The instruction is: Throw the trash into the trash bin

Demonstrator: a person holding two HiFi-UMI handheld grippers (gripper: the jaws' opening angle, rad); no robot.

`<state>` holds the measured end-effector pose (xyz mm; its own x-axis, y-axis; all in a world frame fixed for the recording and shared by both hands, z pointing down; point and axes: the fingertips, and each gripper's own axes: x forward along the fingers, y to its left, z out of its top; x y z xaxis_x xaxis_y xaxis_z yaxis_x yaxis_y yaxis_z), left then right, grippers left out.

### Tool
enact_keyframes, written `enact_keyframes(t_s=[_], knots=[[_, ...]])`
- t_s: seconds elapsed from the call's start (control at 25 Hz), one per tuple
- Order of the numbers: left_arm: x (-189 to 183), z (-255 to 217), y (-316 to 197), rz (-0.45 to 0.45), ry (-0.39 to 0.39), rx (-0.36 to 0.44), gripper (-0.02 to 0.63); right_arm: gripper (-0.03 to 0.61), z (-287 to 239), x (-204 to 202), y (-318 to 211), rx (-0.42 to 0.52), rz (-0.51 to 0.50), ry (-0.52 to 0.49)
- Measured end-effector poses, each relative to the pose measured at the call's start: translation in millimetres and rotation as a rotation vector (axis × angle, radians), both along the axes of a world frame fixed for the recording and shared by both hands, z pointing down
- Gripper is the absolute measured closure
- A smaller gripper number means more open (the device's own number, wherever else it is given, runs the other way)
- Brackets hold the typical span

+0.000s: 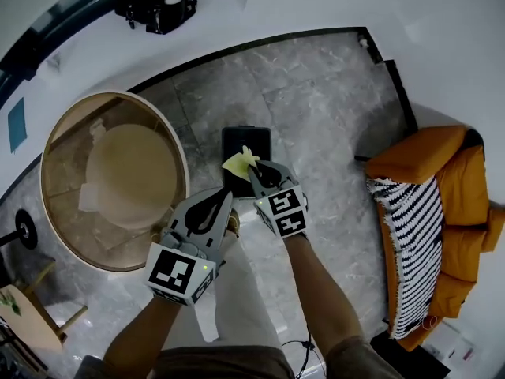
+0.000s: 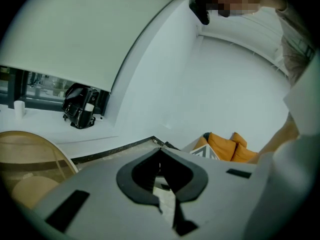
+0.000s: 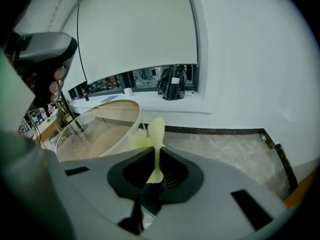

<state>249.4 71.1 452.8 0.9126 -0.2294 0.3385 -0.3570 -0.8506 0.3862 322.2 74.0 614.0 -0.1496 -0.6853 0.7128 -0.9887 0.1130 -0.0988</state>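
Left claw (image 1: 228, 196) closed, empty; right claw (image 1: 254, 167) pinches yellow paper (image 1: 238, 163) over black bin (image 1: 246, 137).

Bare grey marble floor (image 1: 331, 109) lies between the black rectangular trash bin (image 1: 237, 138) and the orange sofa with a striped black-and-white throw (image 1: 418, 180), so the right side gives wide passage. On the left, the round glass-topped table with a pale wooden rim (image 1: 118, 95) stands near the bin and narrows that approach. The left gripper (image 1: 229, 198), jaws together, fills the gap beside the right gripper (image 1: 254, 168), which hangs over the bin's near edge pinching a crumpled yellow paper (image 1: 239, 163). The bin's far half seems clear from above.
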Motion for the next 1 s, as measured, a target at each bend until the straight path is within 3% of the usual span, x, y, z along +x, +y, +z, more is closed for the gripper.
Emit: enact_keyframes(t_s=[0.2, 0.4, 0.76, 1.0], knots=[[22.1, 12.6, 11.0, 0.037, -0.024, -0.007, 0.597, 0.531, 19.5, 25.3, 19.6, -0.031, 0.038, -0.011], [23.3, 35.9, 13.1, 0.040, -0.059, -0.025, 0.597, 0.531, 66.2, 24.3, 31.4, -0.085, 0.063, -0.046], [18.6, 58.4, 5.1, 0.035, -0.106, -0.053, 0.597, 0.531, 175.0, 32.5, 72.2, -0.333, 0.185, -0.116], [12.3, 66.7, 1.4, 0.039, -0.126, -0.063, 0.597, 0.531, 174.1, 36.4, 58.9, -0.307, 0.245, -0.142]])
